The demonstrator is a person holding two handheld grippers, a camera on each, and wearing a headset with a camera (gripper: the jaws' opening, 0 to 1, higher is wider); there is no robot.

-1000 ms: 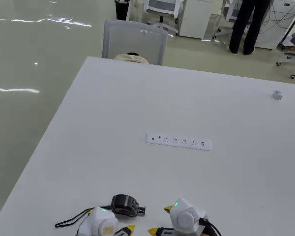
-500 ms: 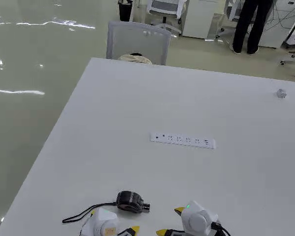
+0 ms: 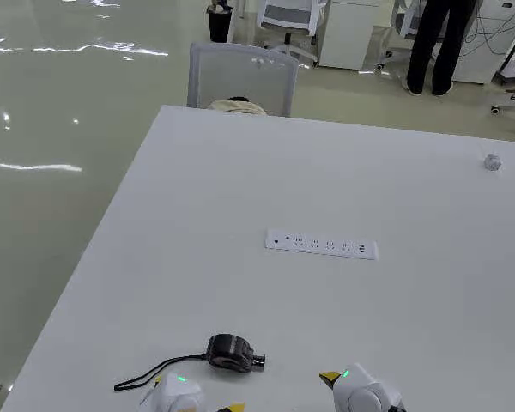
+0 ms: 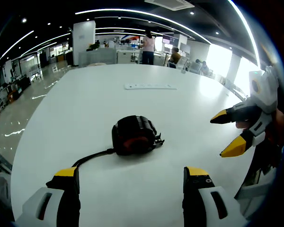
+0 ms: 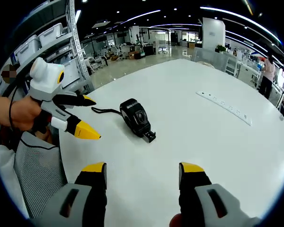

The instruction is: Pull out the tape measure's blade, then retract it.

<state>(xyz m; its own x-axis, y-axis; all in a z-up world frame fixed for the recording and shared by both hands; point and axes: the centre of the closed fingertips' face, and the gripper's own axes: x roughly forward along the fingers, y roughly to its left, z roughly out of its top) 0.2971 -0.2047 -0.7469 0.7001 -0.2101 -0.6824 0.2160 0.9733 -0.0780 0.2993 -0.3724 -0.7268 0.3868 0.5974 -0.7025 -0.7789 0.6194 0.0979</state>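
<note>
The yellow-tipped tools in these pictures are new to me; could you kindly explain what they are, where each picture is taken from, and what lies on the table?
A person holds a two-jaw gripper in each hand; there is no robot arm. The head view comes from a headset camera looking down at the white table. The two round pictures come from cameras riding on the left gripper and the right gripper, looking along their yellow-tipped jaws. On the table lie a black tape measure with a wrist strap, its blade not pulled out, and farther off a white power strip. Both grippers are open and hold nothing; the tape measure lies just ahead of them.
</note>
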